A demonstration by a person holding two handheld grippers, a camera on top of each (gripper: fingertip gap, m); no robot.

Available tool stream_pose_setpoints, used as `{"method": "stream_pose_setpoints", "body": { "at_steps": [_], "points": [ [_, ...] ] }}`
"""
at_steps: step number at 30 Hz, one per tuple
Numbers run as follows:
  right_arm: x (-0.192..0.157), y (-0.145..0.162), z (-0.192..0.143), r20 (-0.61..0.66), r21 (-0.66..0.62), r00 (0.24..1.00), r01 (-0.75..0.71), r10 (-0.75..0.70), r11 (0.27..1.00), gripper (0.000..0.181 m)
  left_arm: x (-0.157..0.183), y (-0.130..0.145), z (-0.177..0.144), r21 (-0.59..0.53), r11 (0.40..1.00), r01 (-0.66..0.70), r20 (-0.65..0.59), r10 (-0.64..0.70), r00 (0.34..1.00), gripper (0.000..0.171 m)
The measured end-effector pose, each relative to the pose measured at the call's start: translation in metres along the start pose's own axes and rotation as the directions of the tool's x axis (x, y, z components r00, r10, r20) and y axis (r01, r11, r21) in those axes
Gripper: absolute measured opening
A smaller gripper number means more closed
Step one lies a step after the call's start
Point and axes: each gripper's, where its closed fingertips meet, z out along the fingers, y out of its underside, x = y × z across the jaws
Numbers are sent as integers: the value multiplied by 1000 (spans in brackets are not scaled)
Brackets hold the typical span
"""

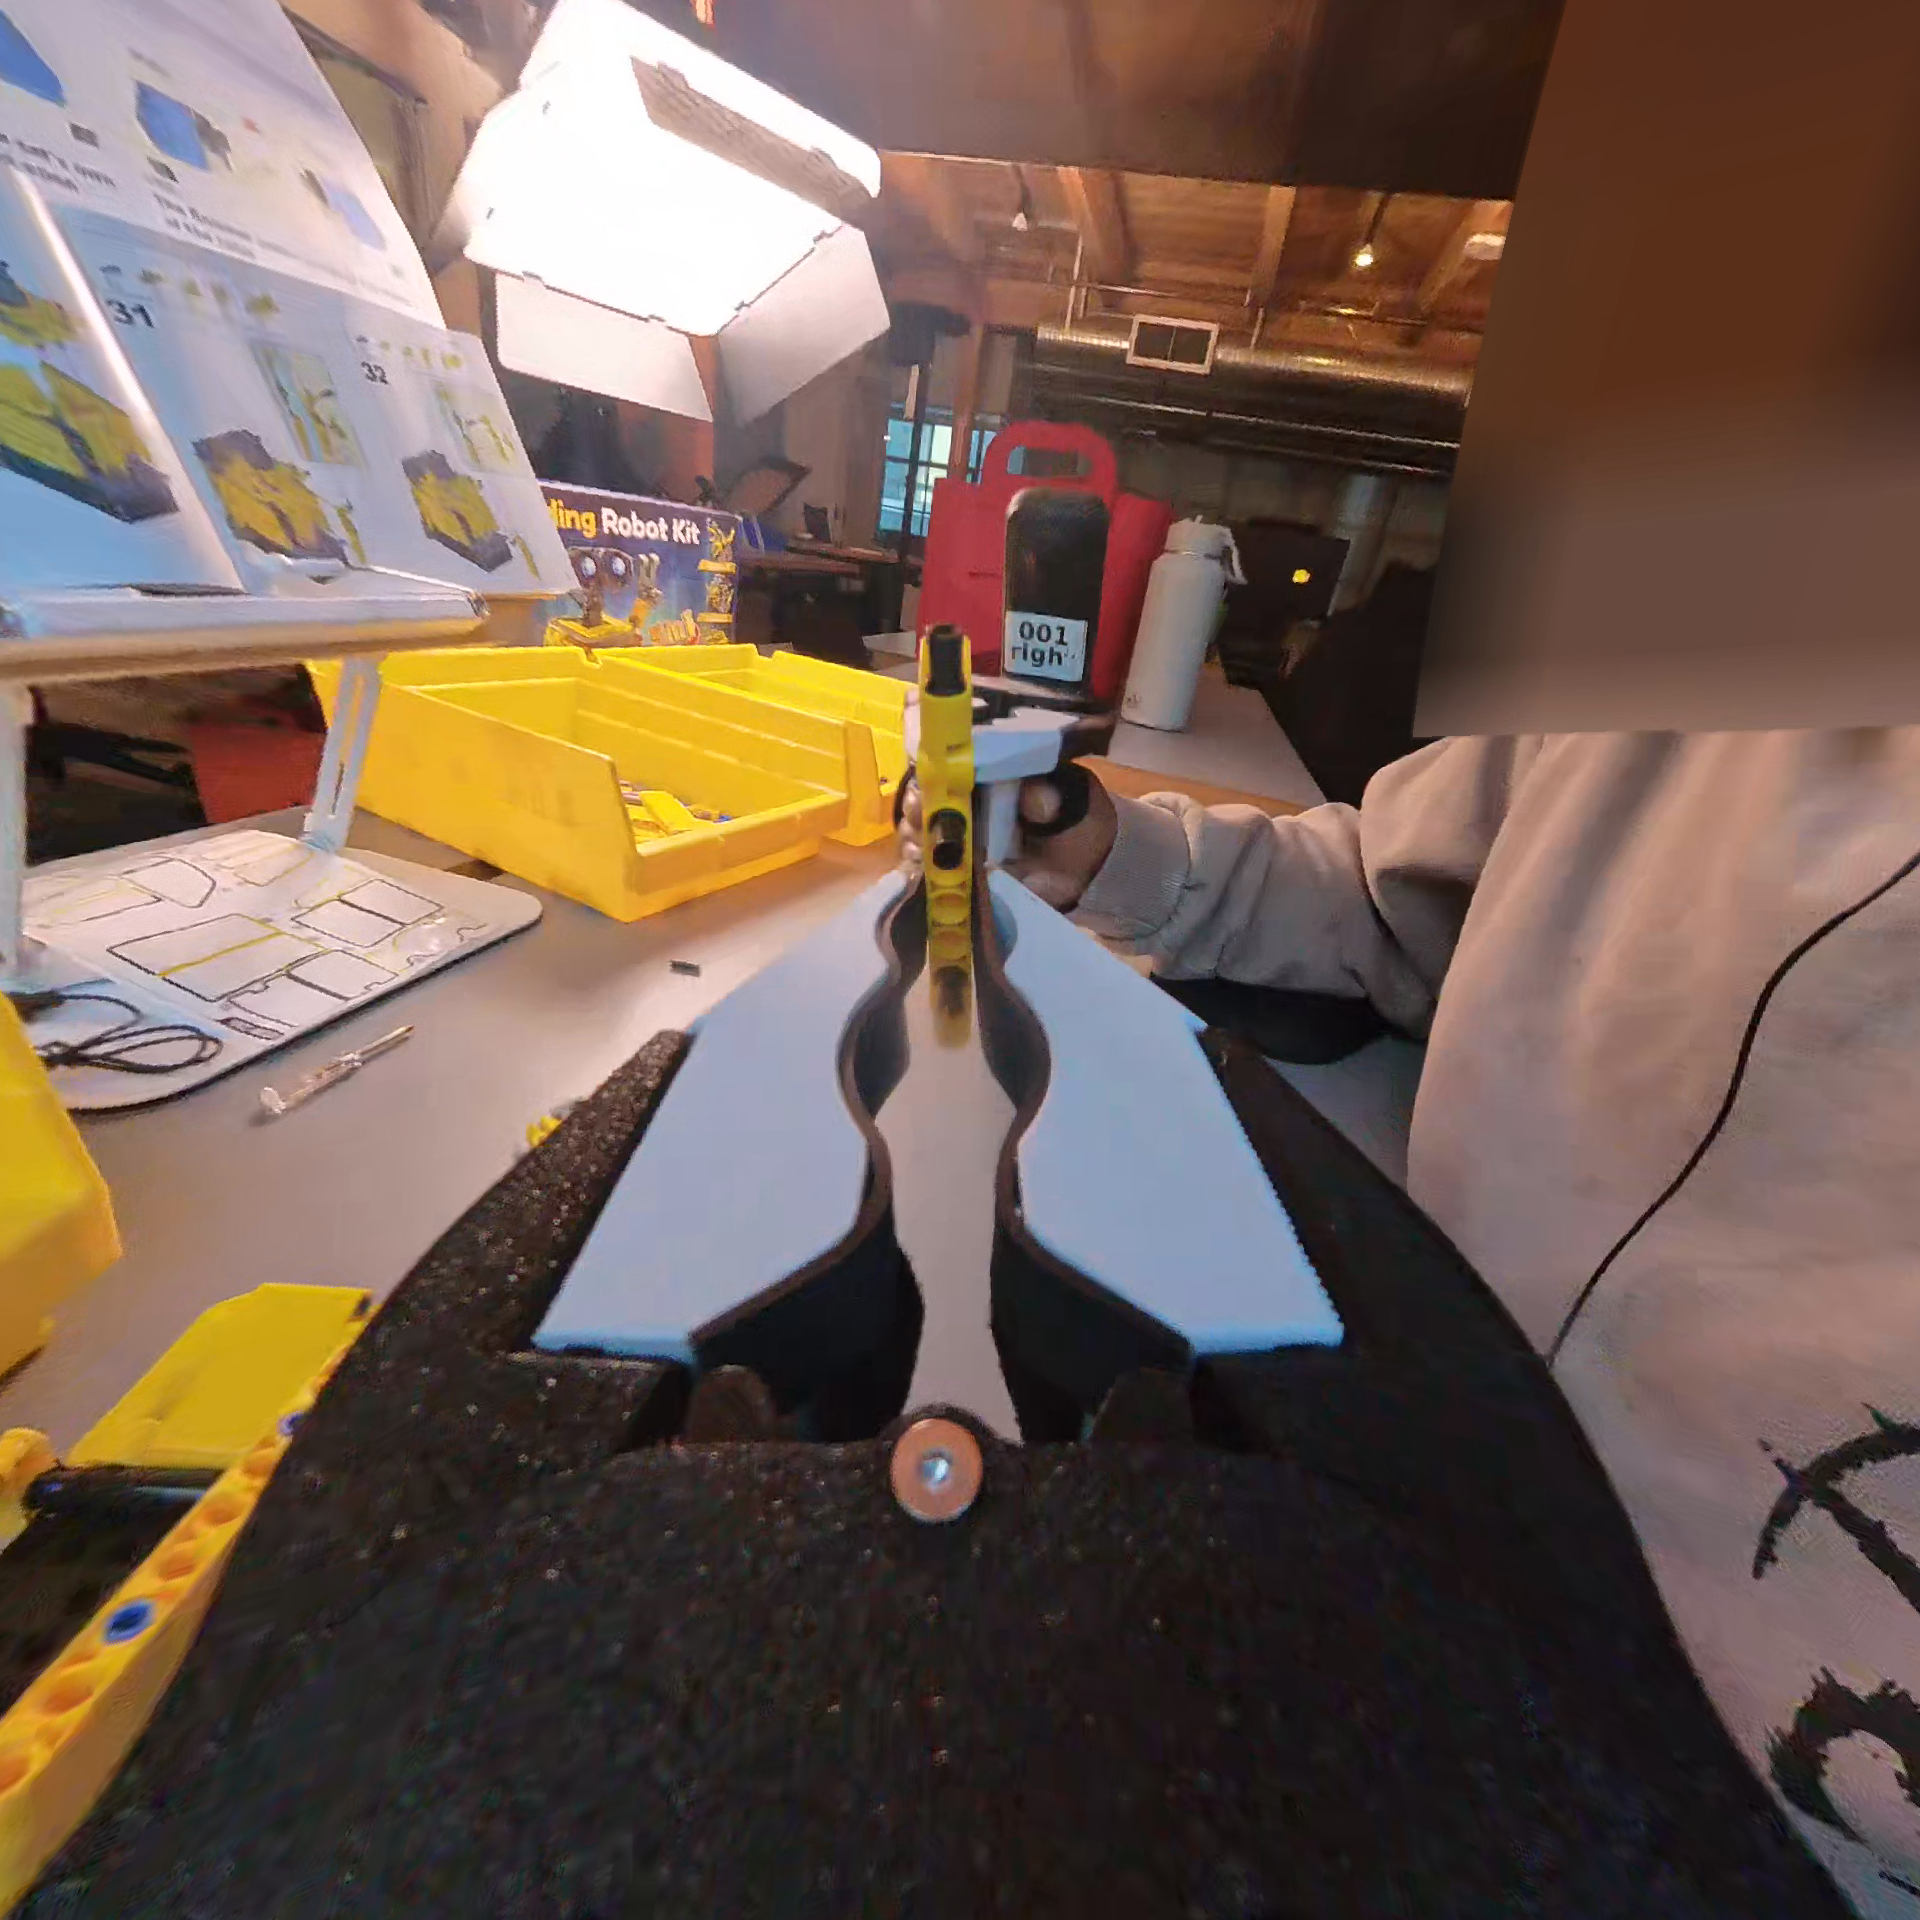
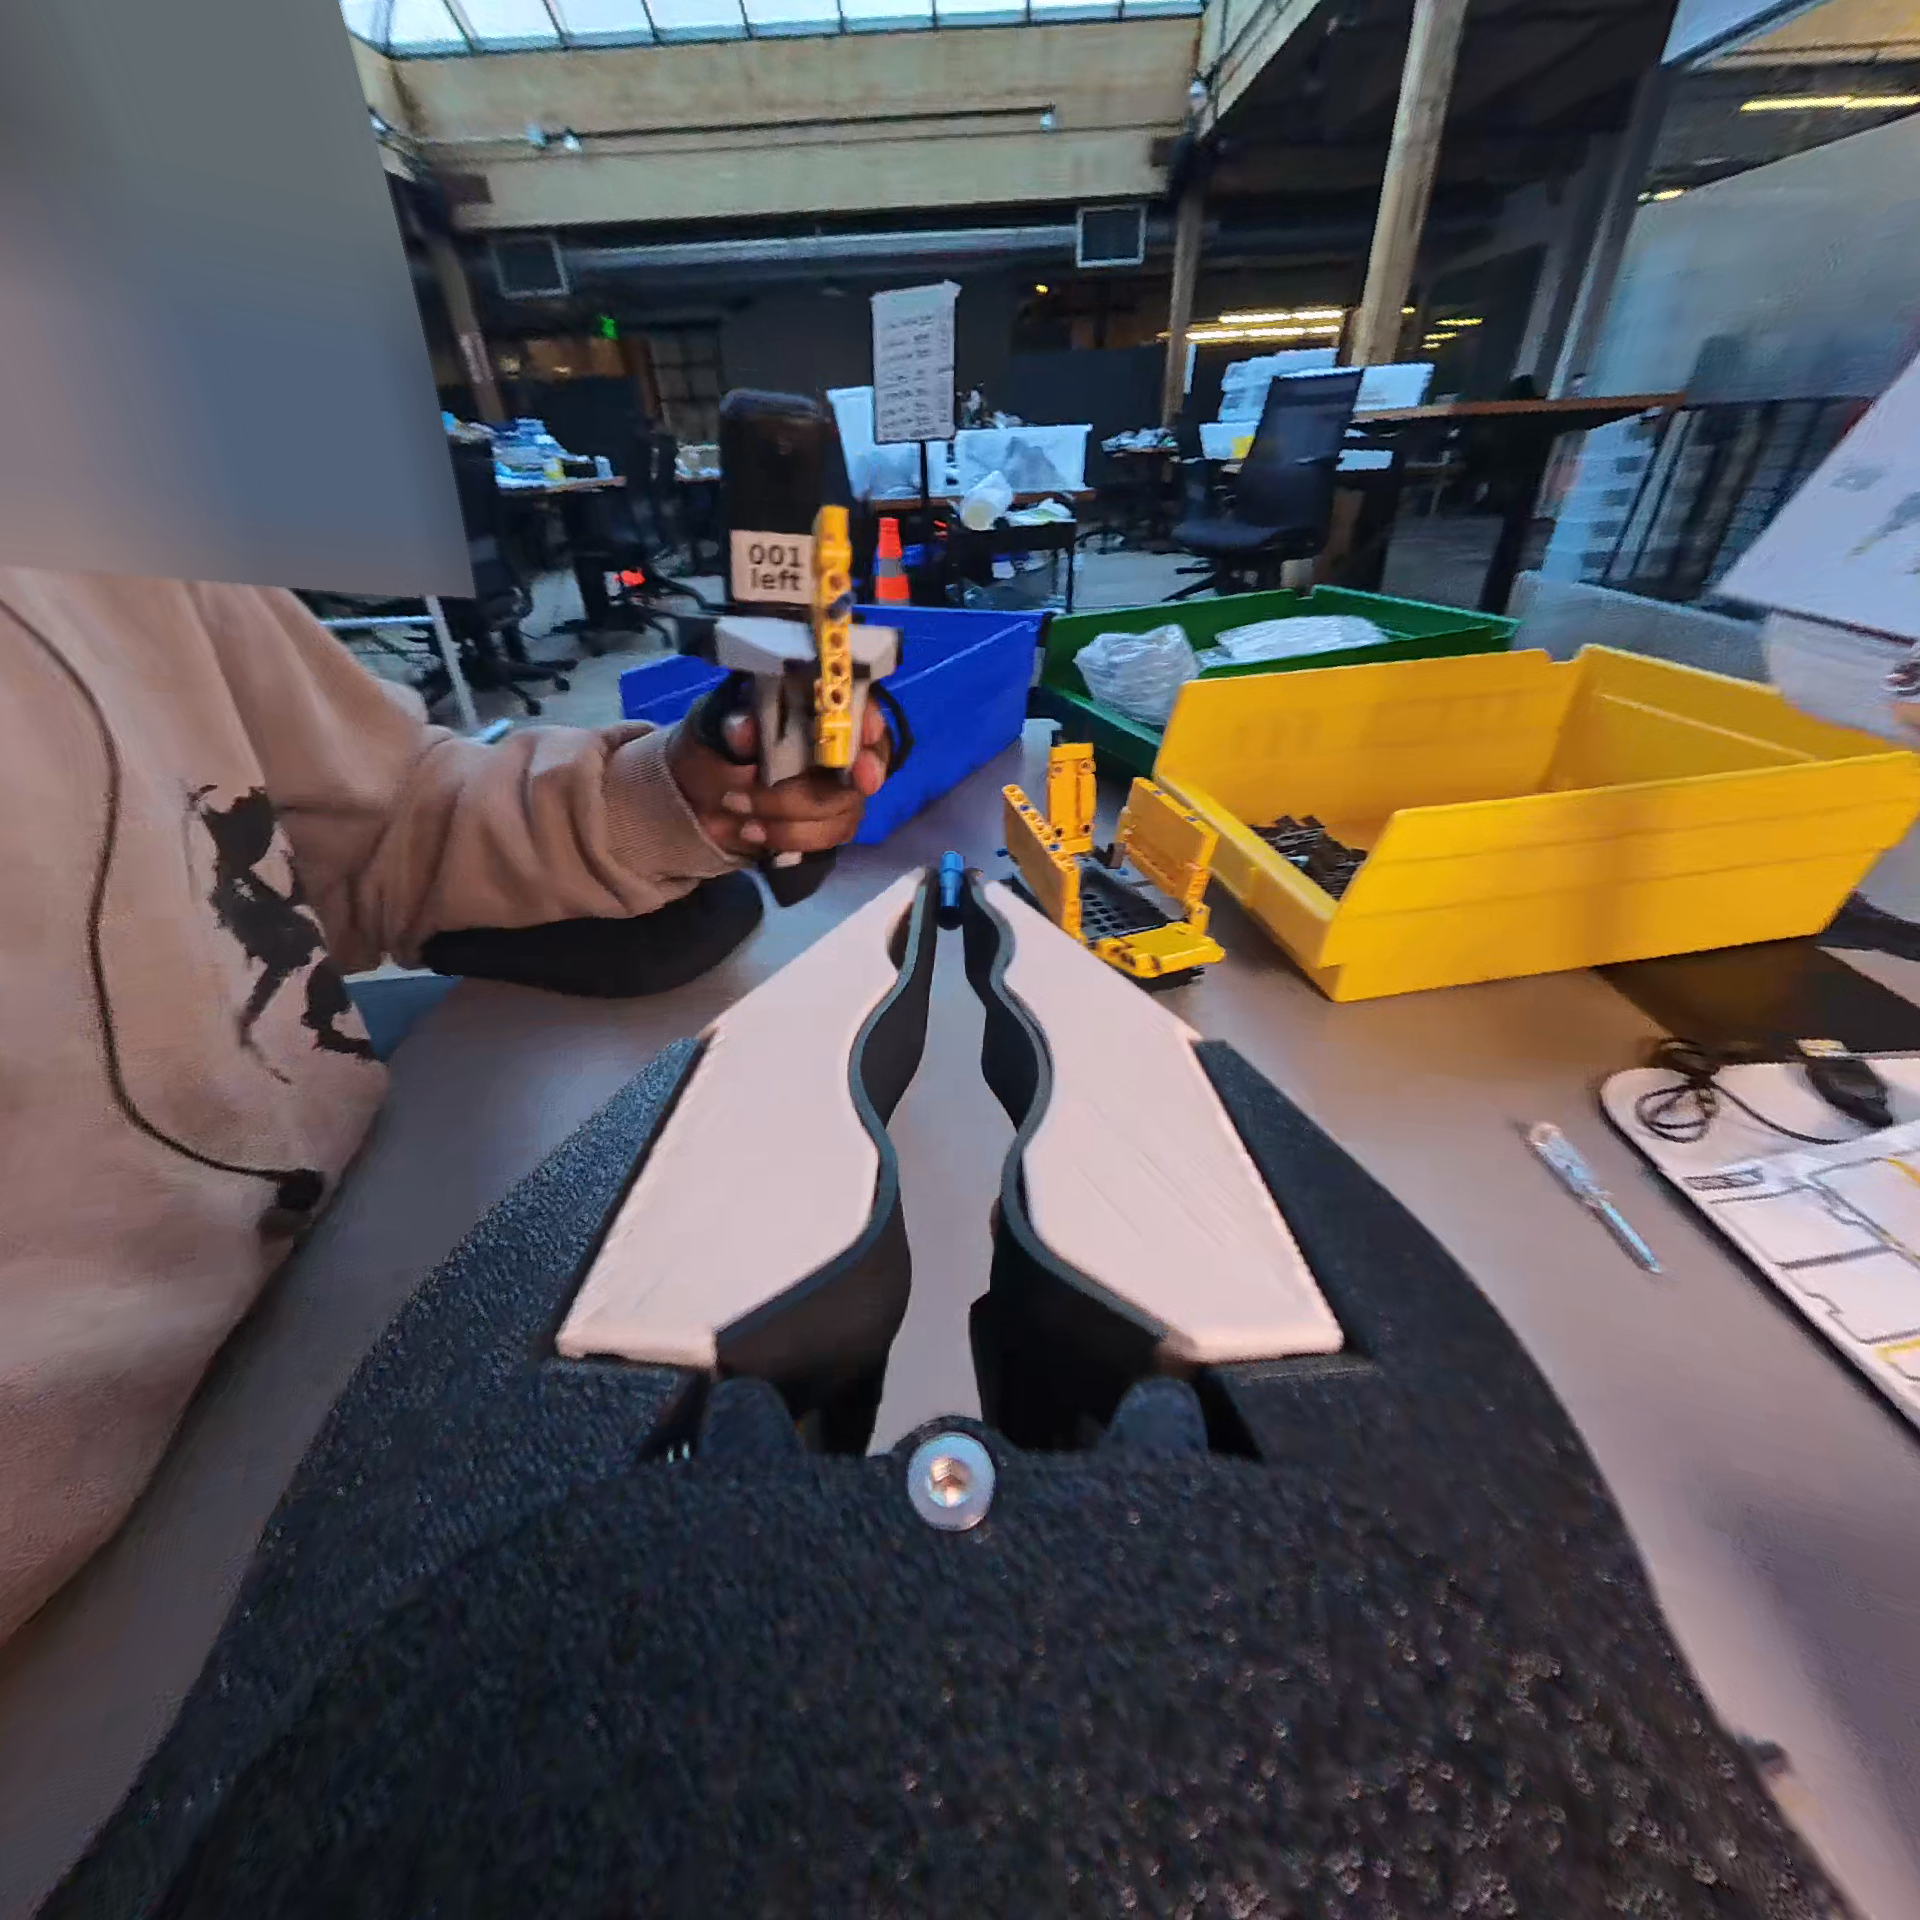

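My left gripper (image 1: 945,906) is shut on a yellow perforated beam (image 1: 945,774) that stands upright, with a black pin (image 1: 943,657) at its top end. My right gripper (image 2: 949,902) is shut on a small blue pin (image 2: 951,878). The two grippers face each other above the grey table (image 1: 540,997). The right gripper (image 1: 1023,743) shows just behind the beam in the left wrist view. The left gripper (image 2: 805,675) with the beam (image 2: 831,634) shows farther off in the right wrist view. A partly built yellow model (image 2: 1117,883) sits on the table beyond the right gripper.
Yellow bins (image 1: 623,769) stand behind, one with black pieces (image 2: 1538,821), beside a blue bin (image 2: 956,686) and a green bin (image 2: 1278,644). An instruction booklet on a stand (image 1: 260,395), a paper mat (image 1: 260,935) and a thin tool (image 2: 1590,1195) lie nearby. A person's sleeve (image 1: 1299,914) is close. The gap from one gripper's tips to the other's is roughly 12 cm.
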Motion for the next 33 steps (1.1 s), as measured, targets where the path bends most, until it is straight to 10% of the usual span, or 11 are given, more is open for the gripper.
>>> {"method": "stream_pose_setpoints", "body": {
  "at_steps": [5, 11, 15, 21, 27, 33],
  "points": [
    [90, -16, -43, -400, -50, 910, 99, -111, 994, 3, -16, 20, 6, -49, 995, 90, 45, -88, 995, 6],
    [214, -21, -185, -892, -293, 324, 120, -316, 949, 5, -21, 28, 12, -53, 989, 139, 54, -136, 989, 6],
    [239, 7, -231, -943, -297, 175, -59, -283, 953, 67, -20, 44, 21, -105, 982, 160, 48, -156, 987, 6],
    [213, -18, -194, -905, -245, 344, 53, -248, 968, 57, -15, 57, 29, -152, 974, 168, 29, -166, 986, 6],
    [97, -2, -45, -370, -98, 926, 40, -74, 994, 45, -9, 54, 30, -123, 977, 173, -16, -177, 984, 6],
    [-22, 20, 49, 100, -59, 994, -39, 45, 998, 32, 1, 60, 35, -156, 981, 111, -42, -119, 992, 6]
  ]
}}
